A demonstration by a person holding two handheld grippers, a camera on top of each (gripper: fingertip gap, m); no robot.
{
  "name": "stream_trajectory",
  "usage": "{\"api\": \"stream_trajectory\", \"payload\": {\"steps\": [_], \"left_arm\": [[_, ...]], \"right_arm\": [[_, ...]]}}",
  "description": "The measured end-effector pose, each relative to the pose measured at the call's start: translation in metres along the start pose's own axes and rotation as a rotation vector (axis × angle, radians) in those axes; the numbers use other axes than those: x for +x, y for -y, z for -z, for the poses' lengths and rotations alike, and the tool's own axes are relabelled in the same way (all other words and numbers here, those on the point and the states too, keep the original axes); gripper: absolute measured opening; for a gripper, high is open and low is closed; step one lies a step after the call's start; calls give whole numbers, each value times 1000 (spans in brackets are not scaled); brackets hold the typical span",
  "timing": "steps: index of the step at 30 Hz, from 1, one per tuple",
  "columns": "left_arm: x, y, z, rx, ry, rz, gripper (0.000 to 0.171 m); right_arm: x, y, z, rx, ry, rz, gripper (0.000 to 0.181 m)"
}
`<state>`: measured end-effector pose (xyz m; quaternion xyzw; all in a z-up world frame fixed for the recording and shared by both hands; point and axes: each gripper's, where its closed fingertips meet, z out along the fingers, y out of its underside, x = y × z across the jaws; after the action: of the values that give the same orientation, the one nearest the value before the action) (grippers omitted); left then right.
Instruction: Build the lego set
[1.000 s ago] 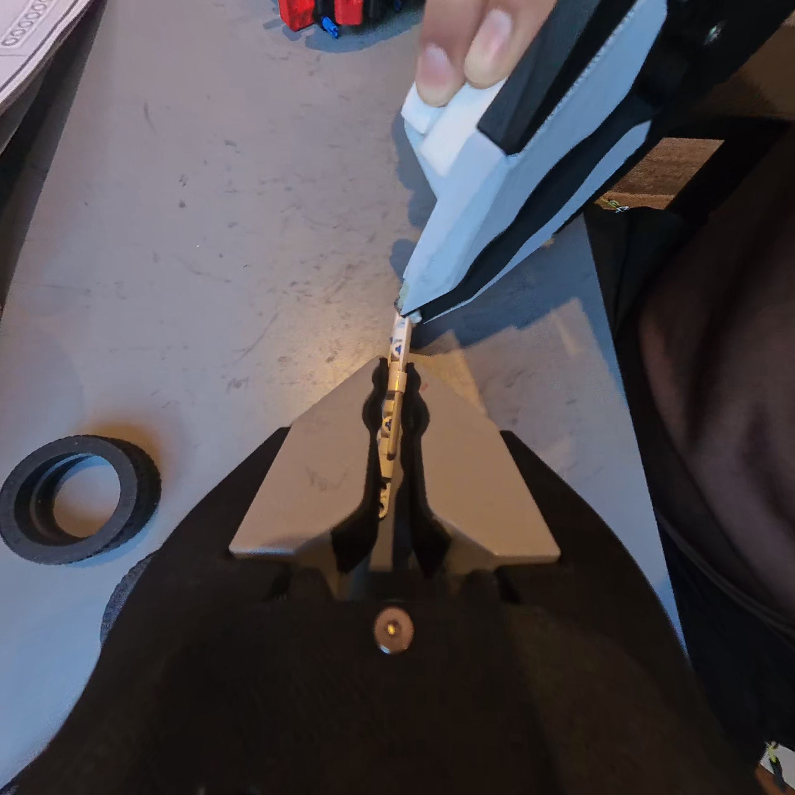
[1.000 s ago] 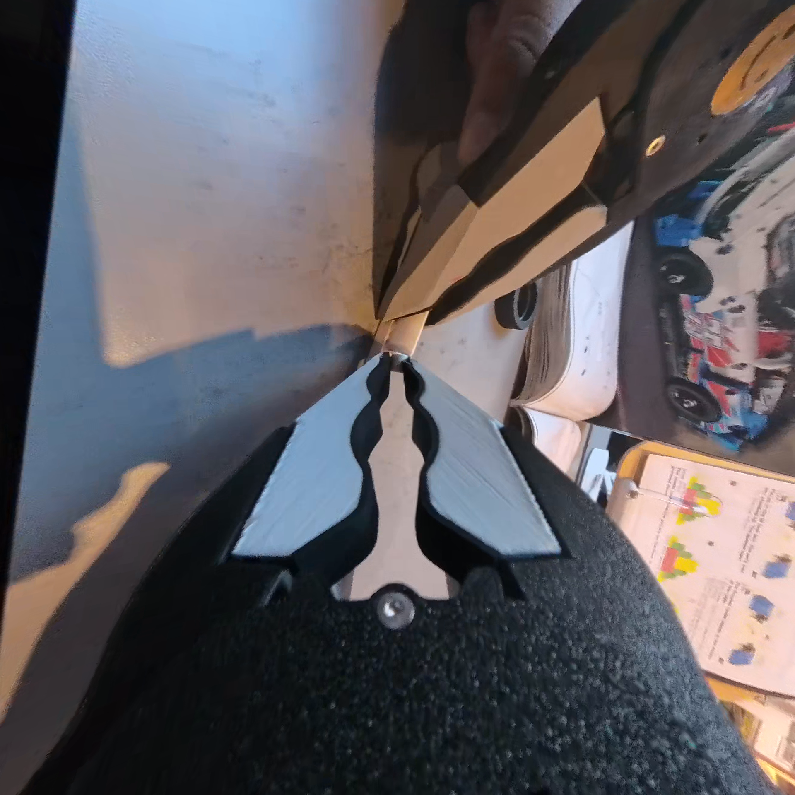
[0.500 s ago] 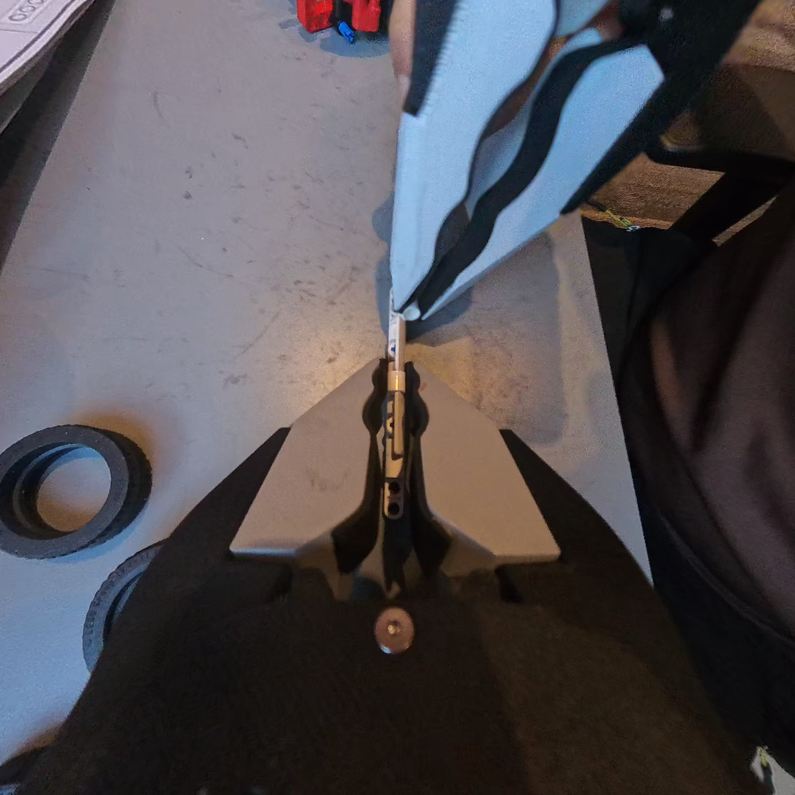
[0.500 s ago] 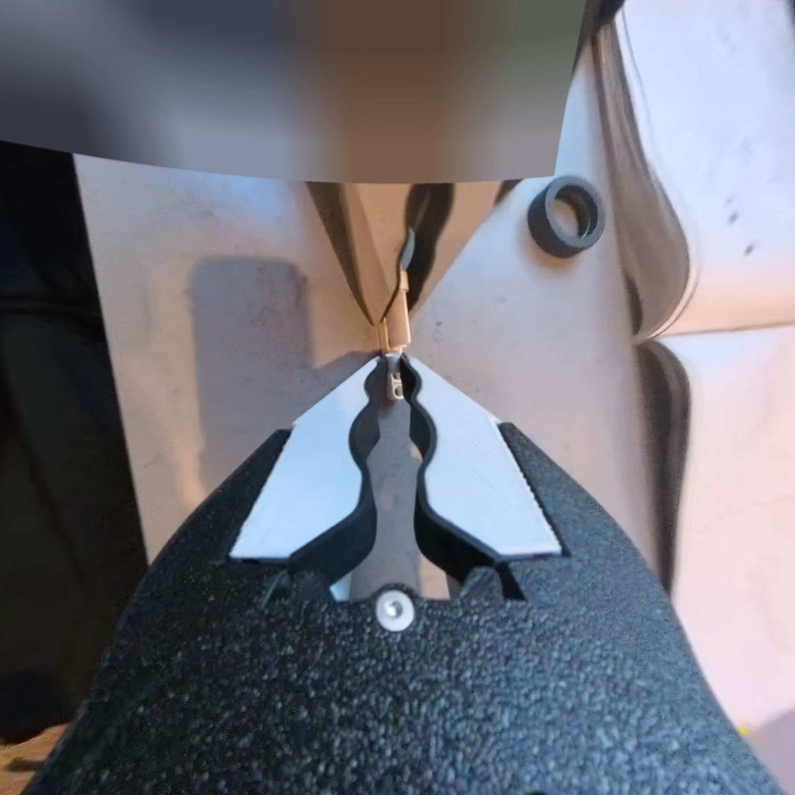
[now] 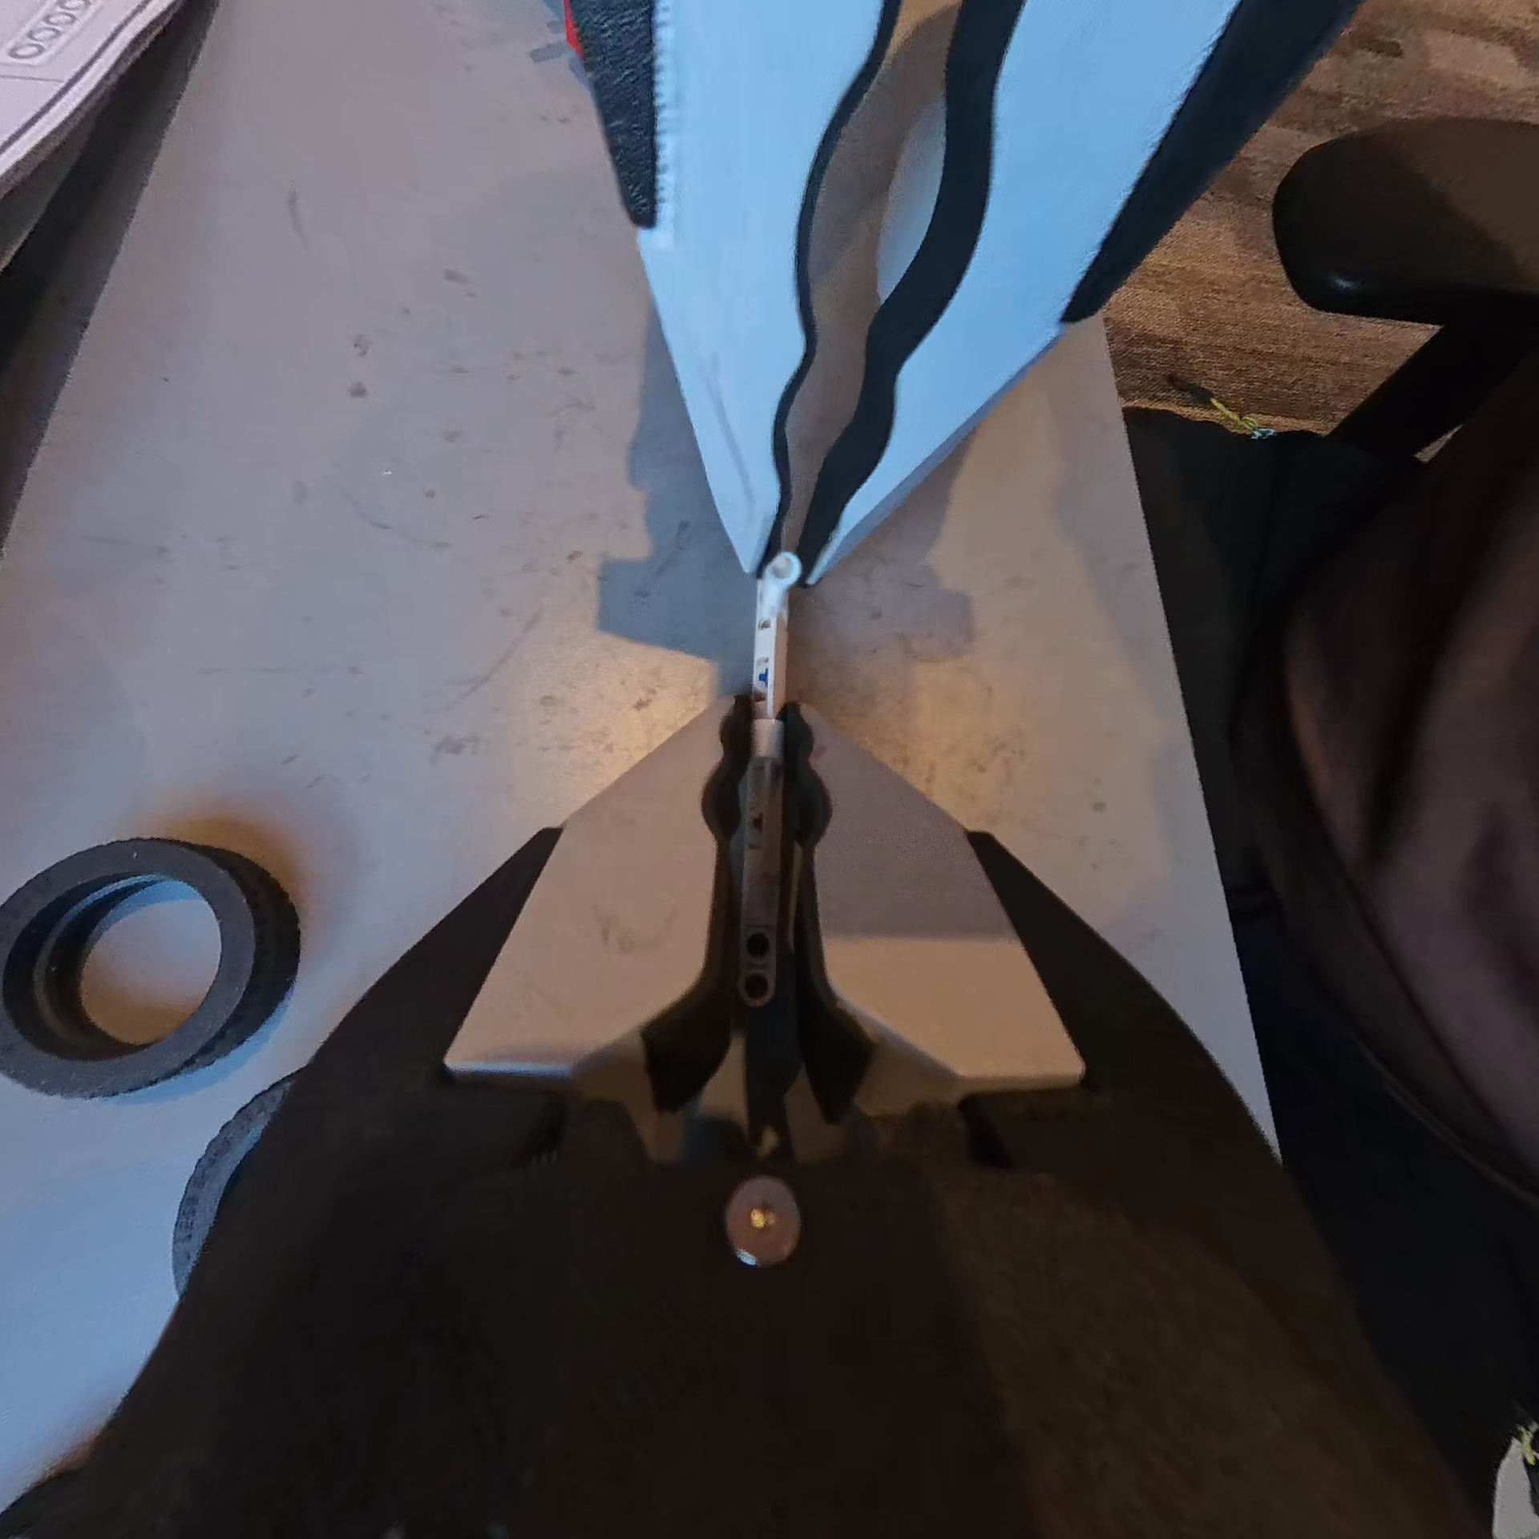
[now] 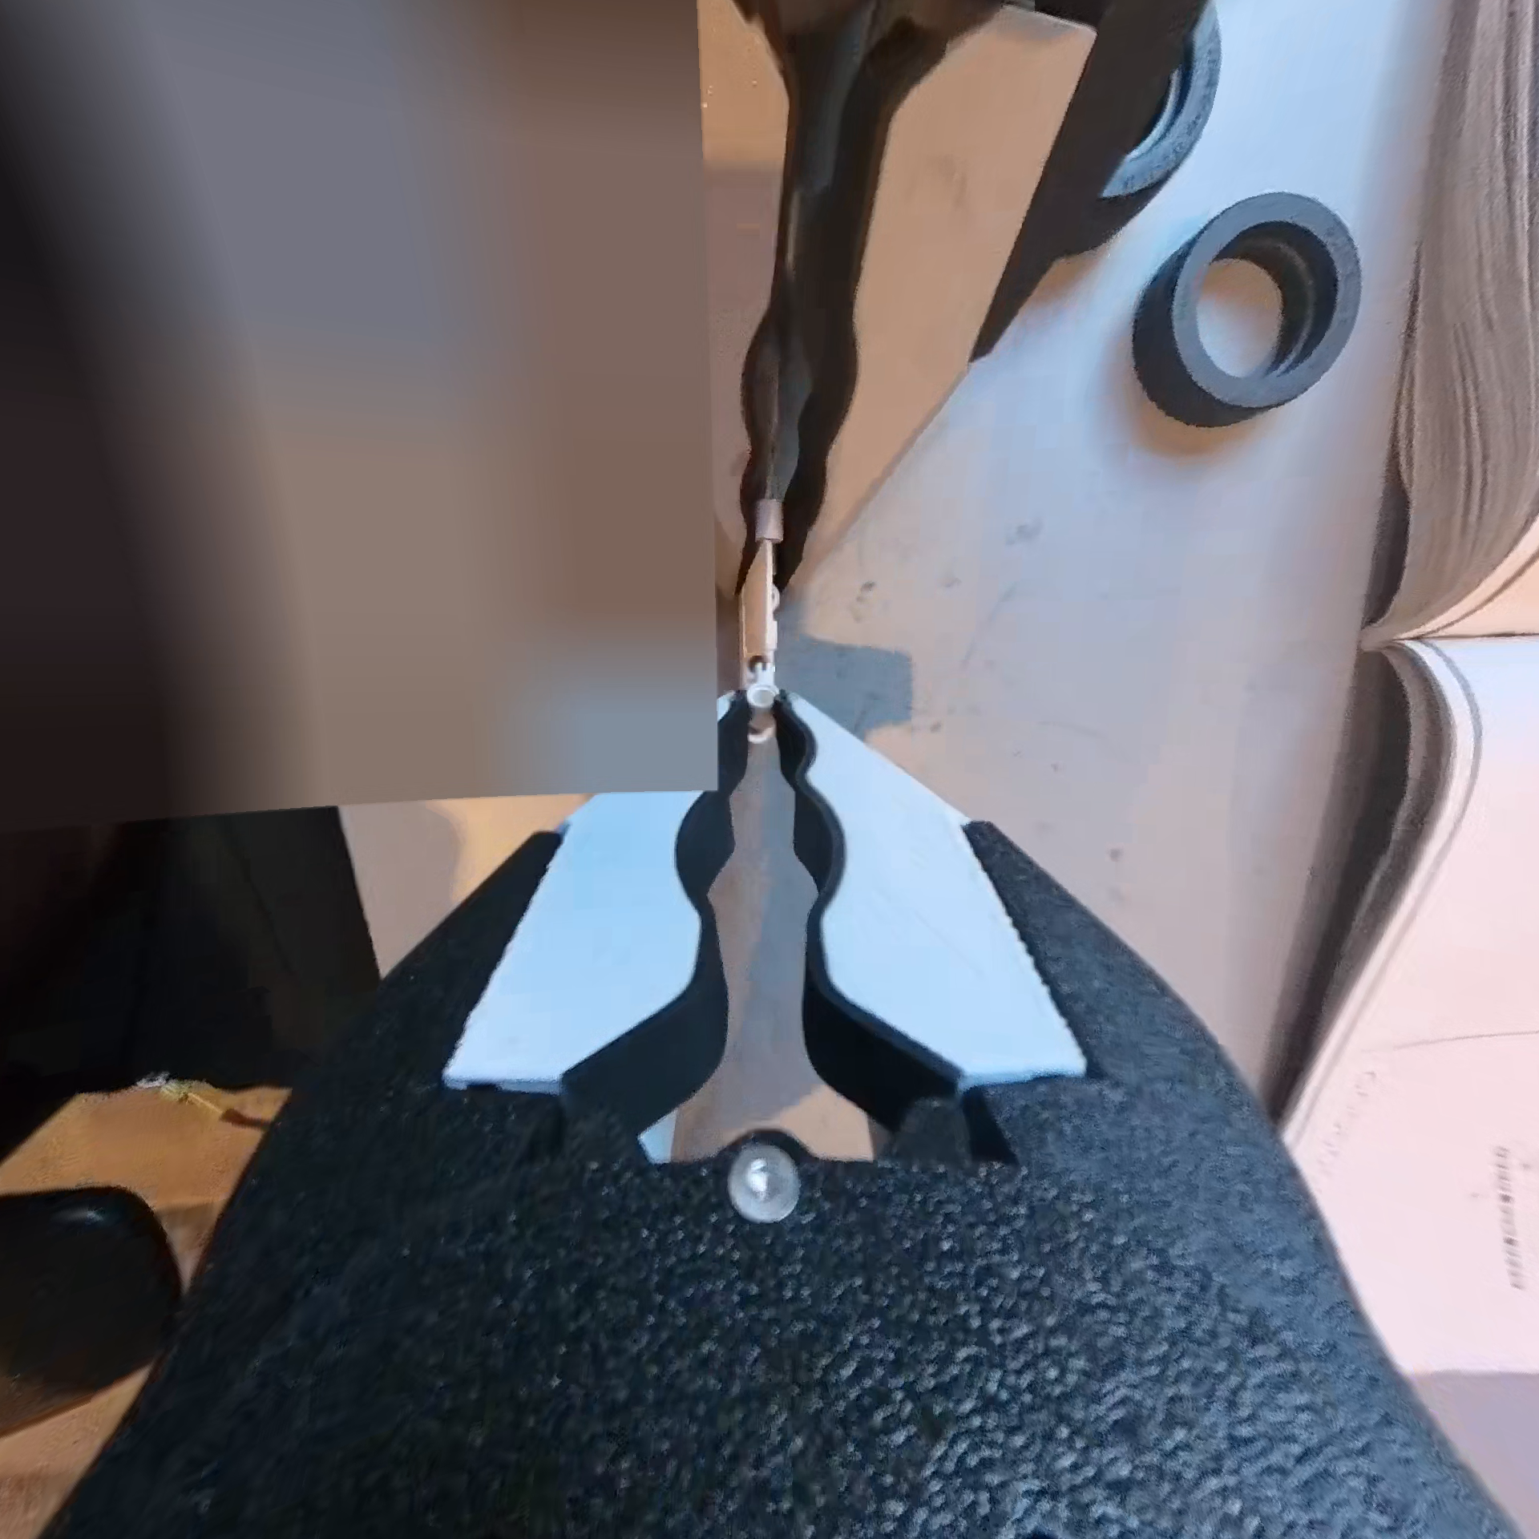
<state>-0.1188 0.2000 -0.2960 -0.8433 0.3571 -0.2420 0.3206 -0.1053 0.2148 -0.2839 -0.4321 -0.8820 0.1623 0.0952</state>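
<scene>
The left gripper [image 5: 762,716] has its fingers closed on a thin lego beam [image 5: 759,866]; the right gripper [image 6: 759,699] pinches its white far end, above the desk [image 5: 350,500].

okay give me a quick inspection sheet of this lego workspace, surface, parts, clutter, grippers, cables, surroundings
Surface: grey table, scuffed and scratched, lit in patches.
Job's things: a thin lego beam, held above the table between both grippers, with a white piece at its far end; two black tyres lie on the table, one partly hidden by the left gripper.
Clutter: sheets of paper at the table's far corner; a thick booklet beside the tyres.
Grippers: left gripper shut on the beam; right gripper shut on the white piece, tip to tip with the left.
Cables: nothing seen.
Surroundings: brown floor, a black chair arm, dark clothing at the table edge.
</scene>
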Motion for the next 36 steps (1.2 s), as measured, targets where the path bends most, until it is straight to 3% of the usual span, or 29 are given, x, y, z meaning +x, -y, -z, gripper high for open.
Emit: {"api": "stream_trajectory", "payload": {"steps": [8, 17, 22, 25, 31, 36], "left_arm": [[-1, 0, 0, 2, 9, 0, 5], [-9, 1, 3, 18, -9, 100, 5], [-9, 1, 2, 16, 48, 47, 5], [-6, 1, 2, 13, 42, 25, 4], [-2, 1, 5, 22, 48, -27, 24], [-6, -9, 19, 1, 72, -79, 32]], "right_arm": [[1, 0, -5, -146, 14, 55, 7], [8, 0, -5, -178, 42, -81, 7], [9, 4, -3, -24, 164, -348, 7], [5, 5, 2, 107, 161, -405, 7], [5, 7, 9, 329, 28, -437, 7], [20, -20, 3, 310, -194, -421, 7]]}}
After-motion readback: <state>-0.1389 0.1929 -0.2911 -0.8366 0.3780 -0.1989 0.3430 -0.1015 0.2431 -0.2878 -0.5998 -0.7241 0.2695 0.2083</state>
